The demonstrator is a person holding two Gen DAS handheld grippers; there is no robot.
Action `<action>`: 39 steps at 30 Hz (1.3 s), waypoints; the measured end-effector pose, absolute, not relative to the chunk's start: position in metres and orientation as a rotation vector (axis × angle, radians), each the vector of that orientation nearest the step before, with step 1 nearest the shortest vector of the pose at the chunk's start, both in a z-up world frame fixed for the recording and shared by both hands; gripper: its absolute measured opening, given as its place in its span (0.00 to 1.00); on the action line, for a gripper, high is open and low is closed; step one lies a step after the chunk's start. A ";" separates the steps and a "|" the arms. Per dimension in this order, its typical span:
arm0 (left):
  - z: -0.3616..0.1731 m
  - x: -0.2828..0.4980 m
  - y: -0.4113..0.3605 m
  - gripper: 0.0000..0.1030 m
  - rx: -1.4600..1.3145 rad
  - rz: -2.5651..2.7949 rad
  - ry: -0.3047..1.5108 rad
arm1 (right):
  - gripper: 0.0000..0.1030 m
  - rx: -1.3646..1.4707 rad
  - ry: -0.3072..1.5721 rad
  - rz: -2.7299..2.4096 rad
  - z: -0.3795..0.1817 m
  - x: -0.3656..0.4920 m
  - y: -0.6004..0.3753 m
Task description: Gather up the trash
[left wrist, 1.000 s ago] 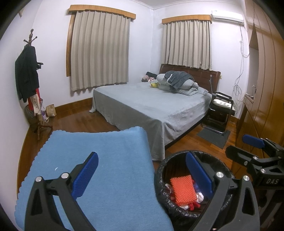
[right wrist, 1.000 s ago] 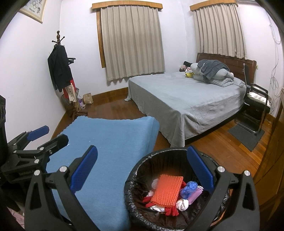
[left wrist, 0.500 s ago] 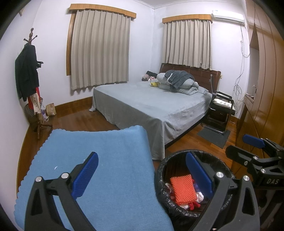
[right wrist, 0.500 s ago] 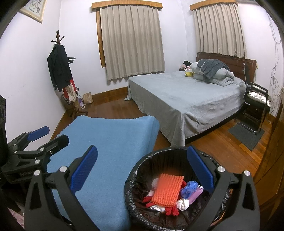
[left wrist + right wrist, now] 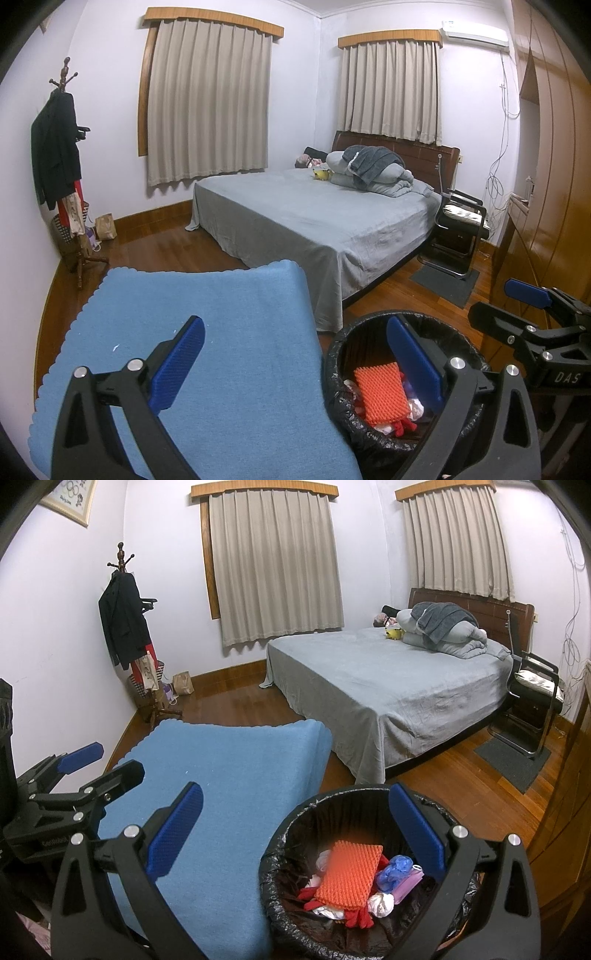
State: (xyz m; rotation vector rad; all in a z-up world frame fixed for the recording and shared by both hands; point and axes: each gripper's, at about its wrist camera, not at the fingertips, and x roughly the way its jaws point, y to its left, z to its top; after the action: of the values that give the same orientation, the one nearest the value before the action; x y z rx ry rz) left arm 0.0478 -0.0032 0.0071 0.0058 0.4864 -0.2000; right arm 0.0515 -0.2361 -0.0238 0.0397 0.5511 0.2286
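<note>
Hovering with both sets of tongs spread wide and empty, I have the left tongs (image 5: 291, 354) over the blue-covered desk (image 5: 221, 332) and the right tongs (image 5: 295, 819) above the bin (image 5: 291, 834). The trash sits inside the bin: an orange sponge (image 5: 347, 875) on top, with a blue wrapper (image 5: 395, 871) and white wads beside it. The desk looks bare apart from a tiny white scrap (image 5: 115, 347). My worry is the loose black liner (image 5: 273, 886): a low finger could snag it and tip the bin beside the bed (image 5: 369, 686). The two tongs hang close together, so a careless swing might knock them.
</note>
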 end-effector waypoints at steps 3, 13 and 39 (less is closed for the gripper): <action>0.007 0.048 -0.003 0.94 0.005 -0.200 0.487 | 0.95 0.039 0.552 0.230 -0.025 0.051 -0.234; 0.008 0.048 -0.003 0.94 0.005 -0.200 0.487 | 0.95 0.038 0.552 0.229 -0.024 0.052 -0.234; 0.010 0.050 -0.002 0.94 0.004 -0.201 0.488 | 0.95 0.039 0.555 0.229 -0.026 0.052 -0.232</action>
State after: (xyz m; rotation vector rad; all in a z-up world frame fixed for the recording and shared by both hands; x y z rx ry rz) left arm 0.0495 -0.0017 0.0095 0.0039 0.4883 -0.2012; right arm 0.0522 -0.2320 -0.0255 0.0388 0.5552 0.2294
